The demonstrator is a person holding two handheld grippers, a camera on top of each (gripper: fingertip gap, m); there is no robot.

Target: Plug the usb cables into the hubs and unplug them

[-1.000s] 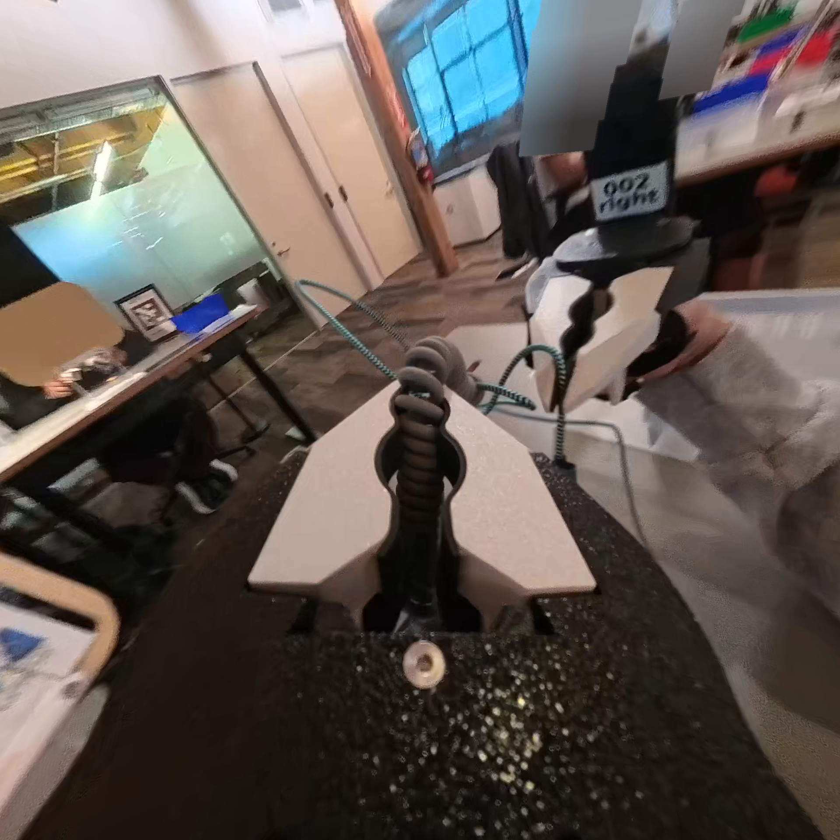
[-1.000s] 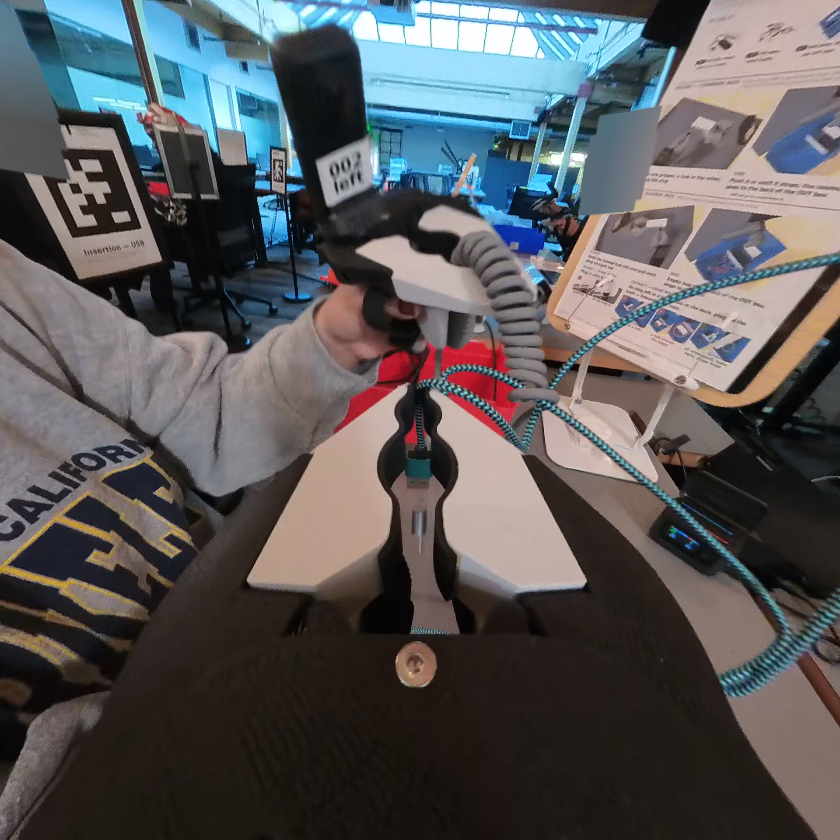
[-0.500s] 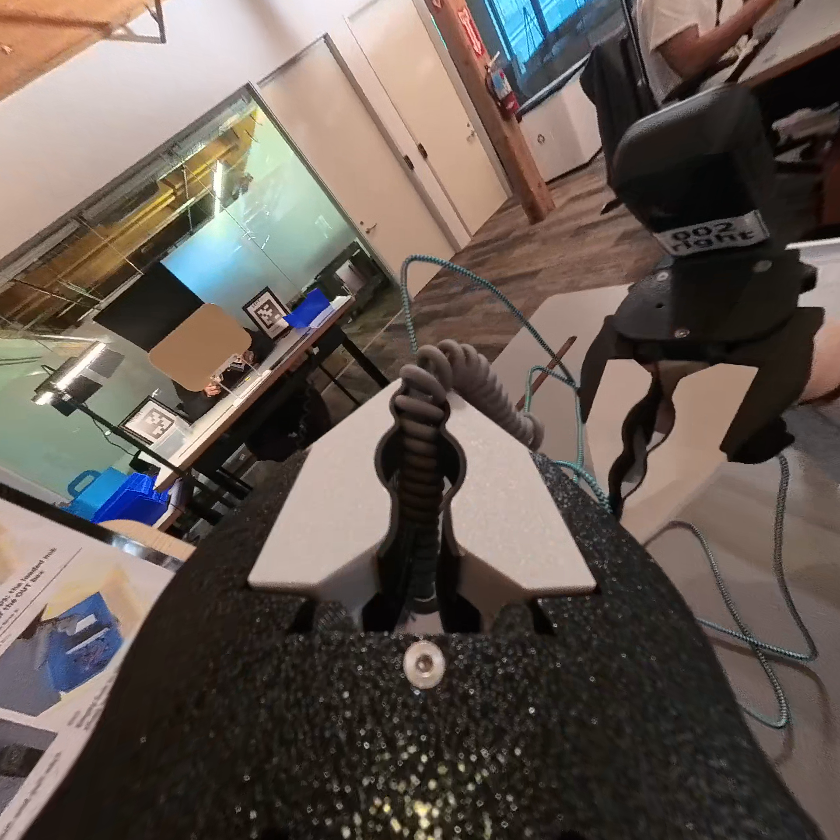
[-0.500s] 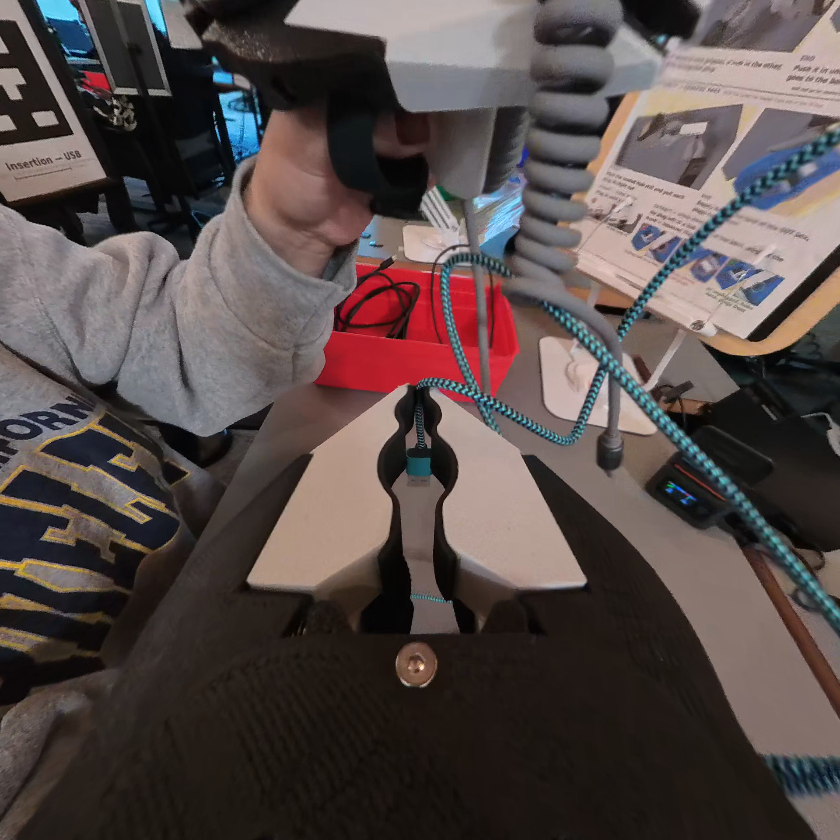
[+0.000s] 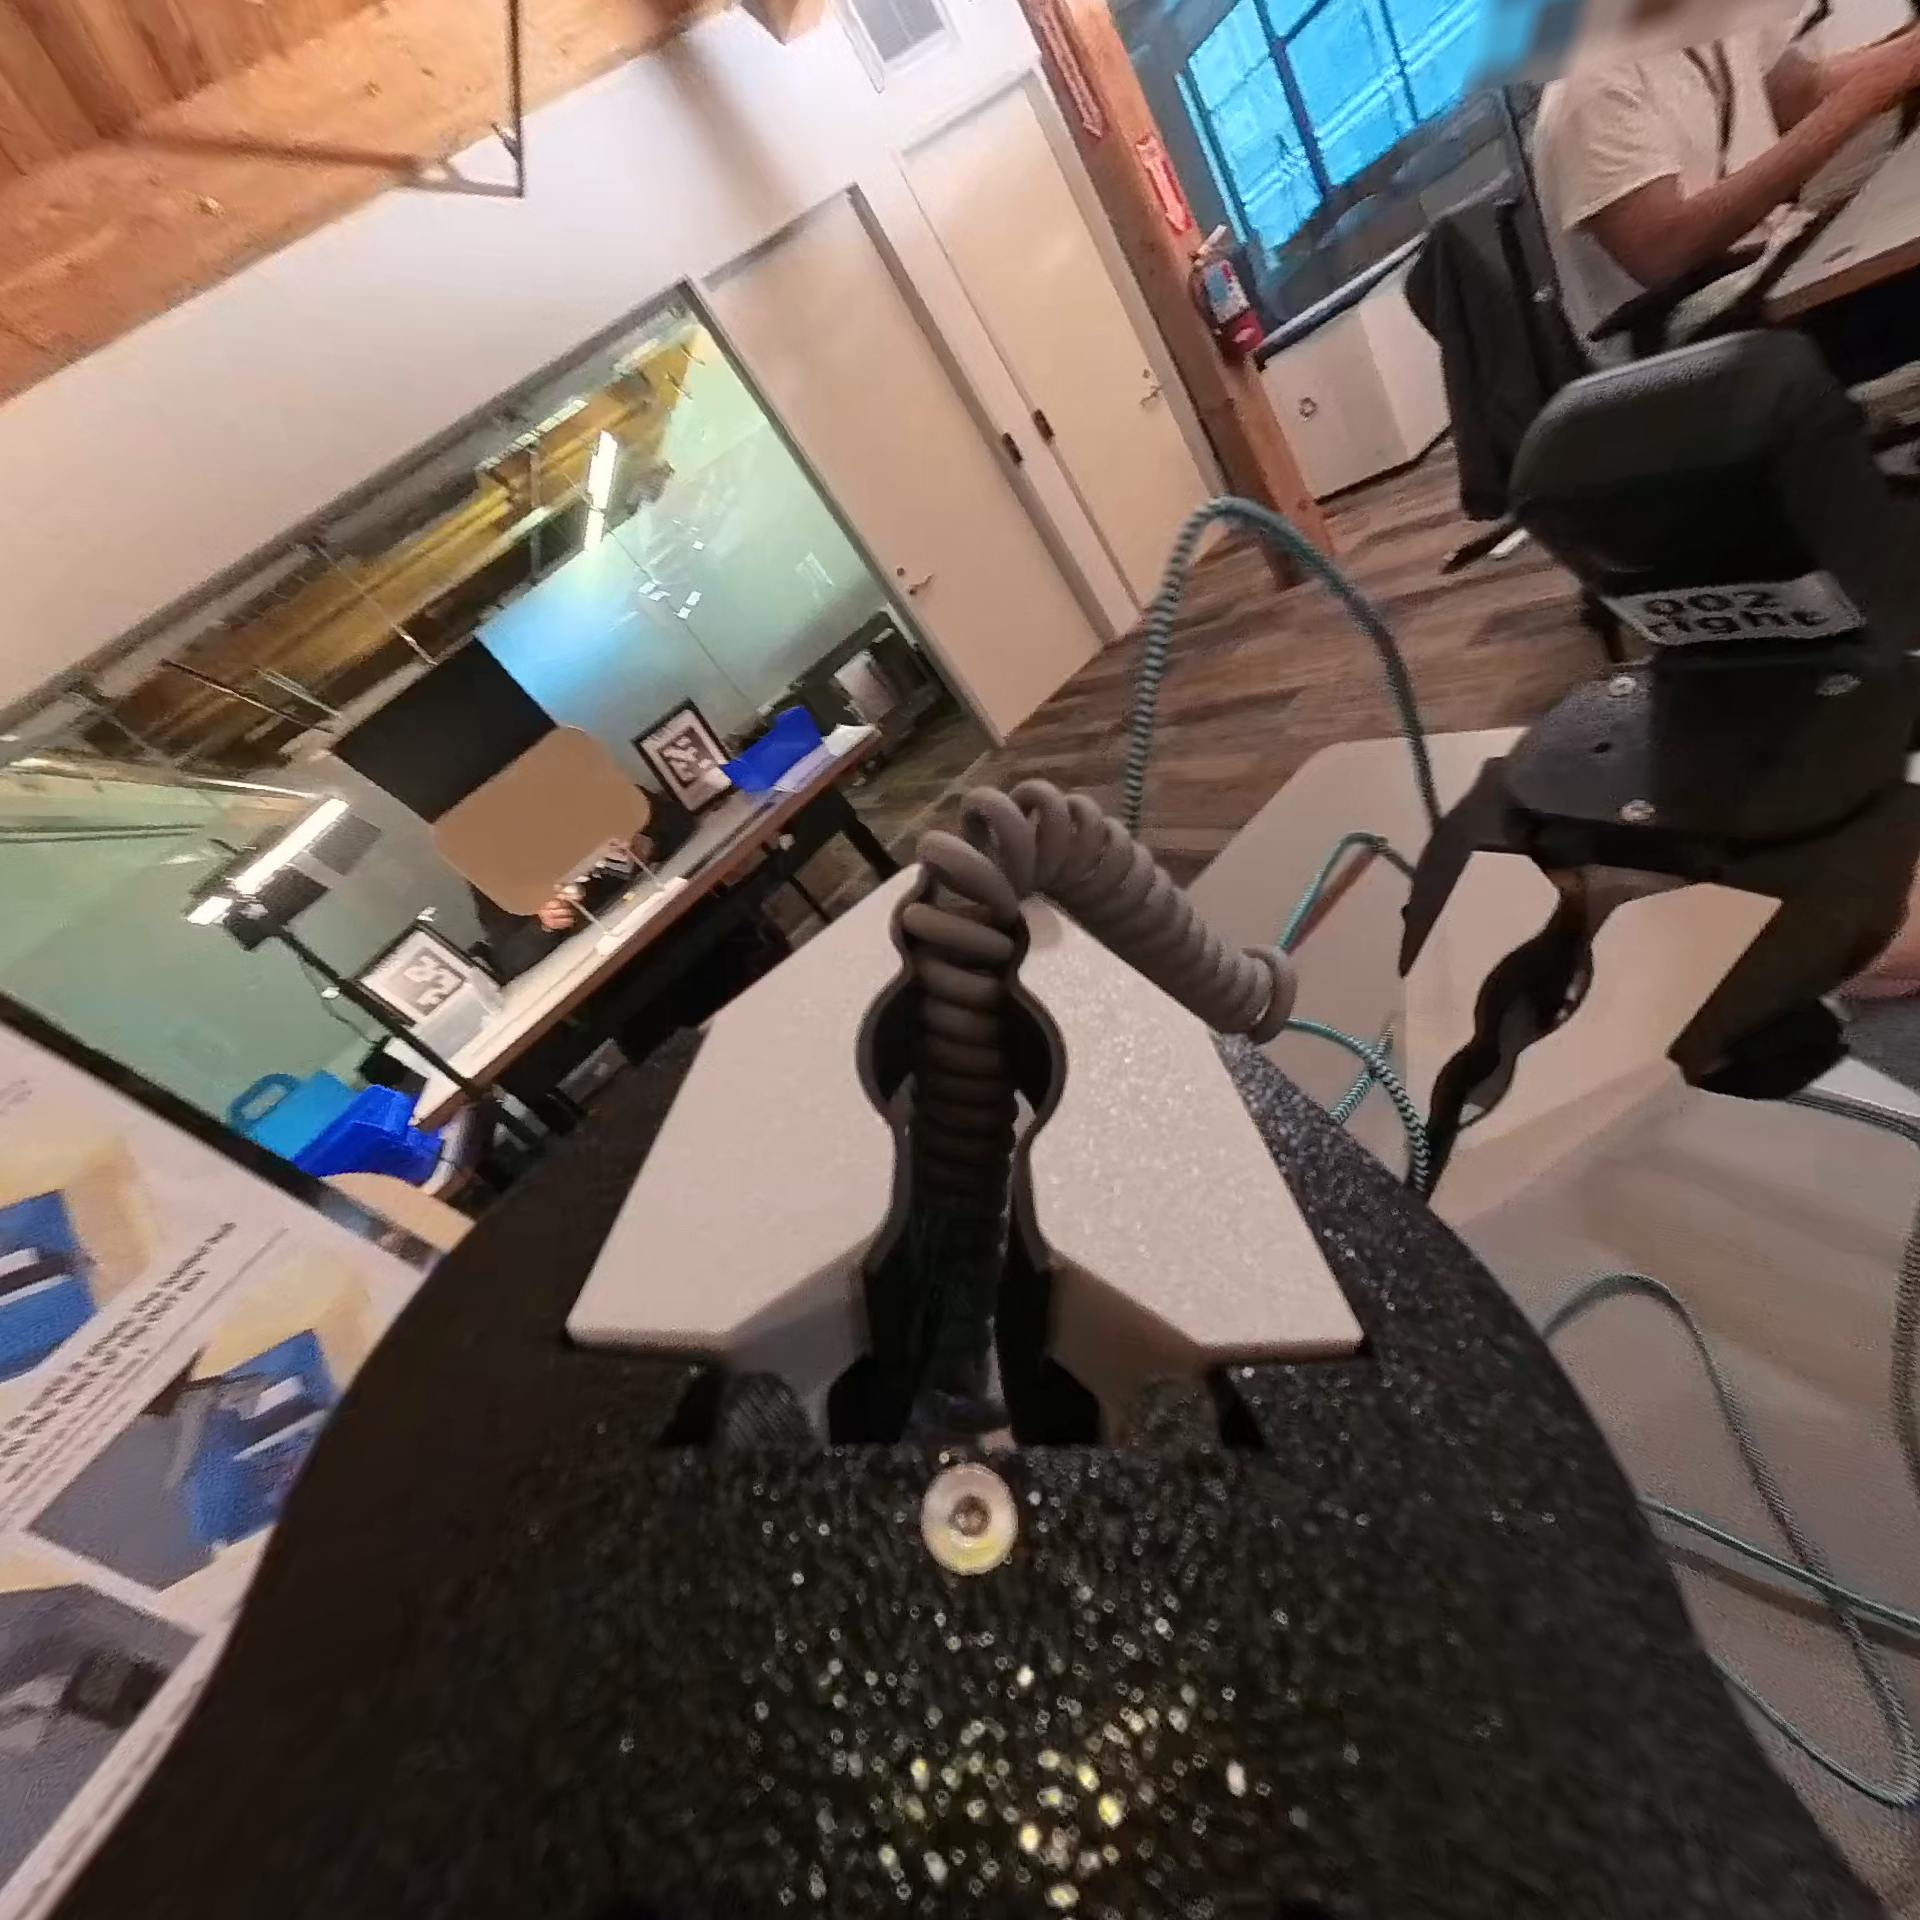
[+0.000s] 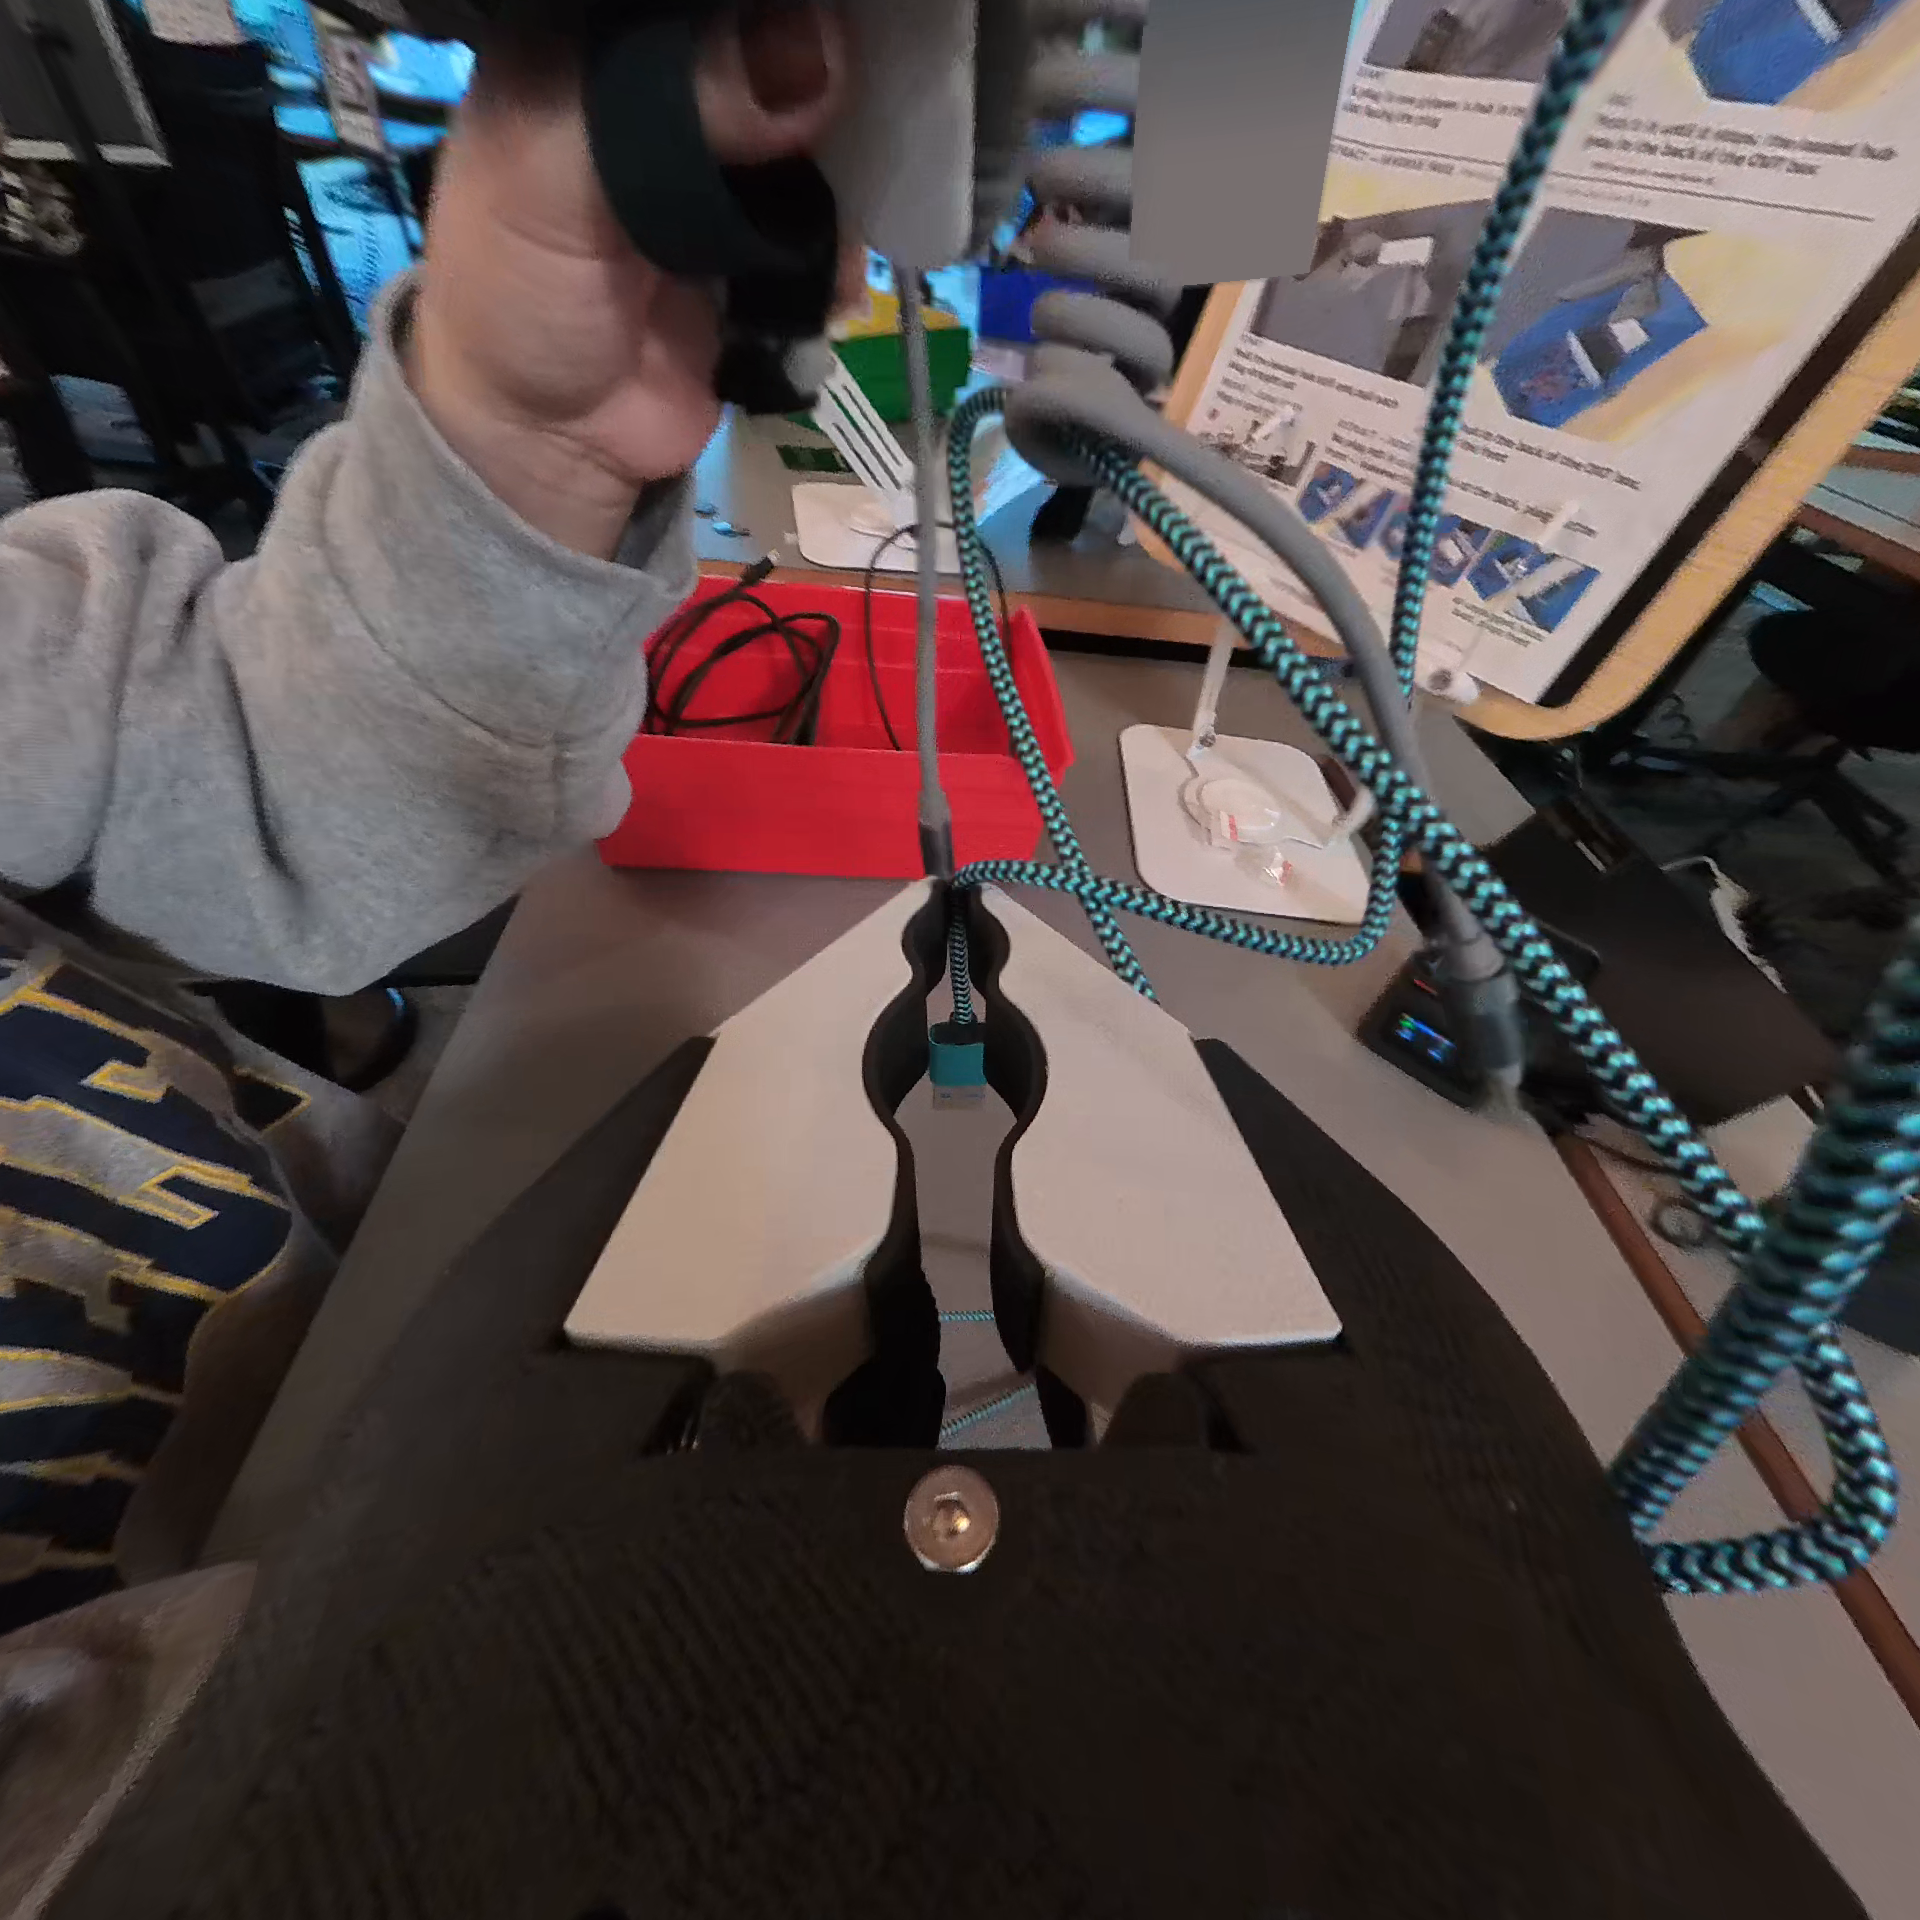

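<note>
Left gripper (image 5: pixel 961 914): clamping the grey coiled cable (image 5: pixel 1132 894).
Right gripper (image 6: pixel 954 914): clamping the teal braided cable (image 6: pixel 1226 914) above the desk (image 6: pixel 1299 1049).

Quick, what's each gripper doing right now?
Left gripper: closed on the grey coiled cable.
Right gripper: closed on the teal braided cable.

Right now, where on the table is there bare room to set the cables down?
Bare grey table lies in front of the red bin, left of the right gripper. To its right it is crowded: teal braided cable loops, white stand base, black device.
</note>
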